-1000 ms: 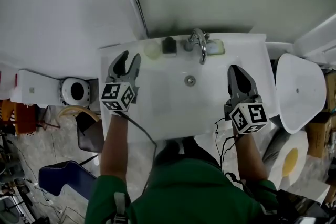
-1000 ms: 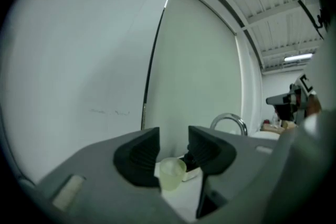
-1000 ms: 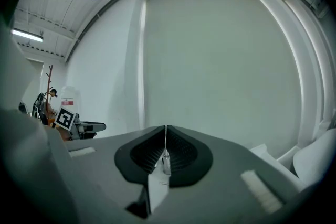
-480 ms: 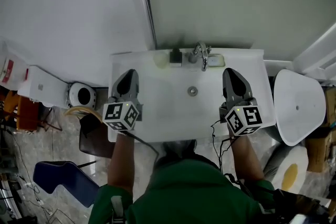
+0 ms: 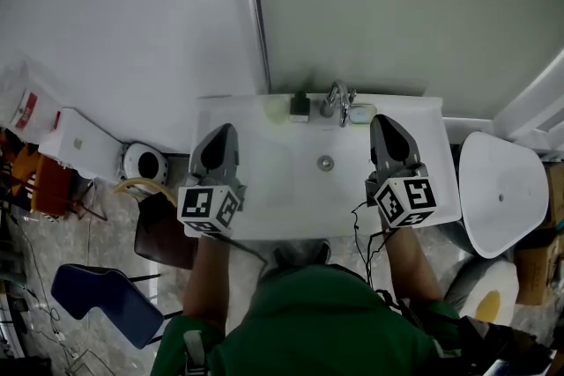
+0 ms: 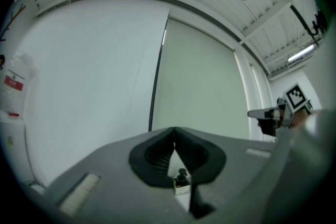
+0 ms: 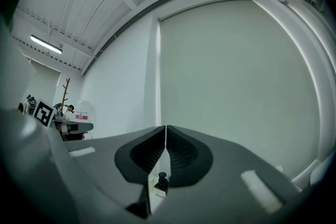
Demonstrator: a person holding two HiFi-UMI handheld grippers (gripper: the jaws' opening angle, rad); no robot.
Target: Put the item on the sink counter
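Note:
A white sink (image 5: 264, 211) stands against the wall in the head view, with a faucet (image 5: 337, 101) at the back of its counter. A pale round item (image 5: 276, 108) and a small black item (image 5: 300, 106) lie on the back counter left of the faucet. My left gripper (image 5: 220, 139) hovers over the sink's left side, well short of them. Its jaws have just been closing and are now shut with nothing between them (image 6: 174, 129). My right gripper (image 5: 386, 130) hovers over the right side, shut and empty (image 7: 166, 127). Both gripper views face only the bare wall.
A pale green thing (image 5: 361, 113) lies right of the faucet. A white toilet (image 5: 498, 189) stands at the right. A round white bin (image 5: 145, 163), a dark box (image 5: 163, 238) and a blue seat (image 5: 92, 299) are on the floor at the left.
The left jaws stood open near the pale round item a second ago and are now shut. Both grippers have drawn back from the back counter and risen.

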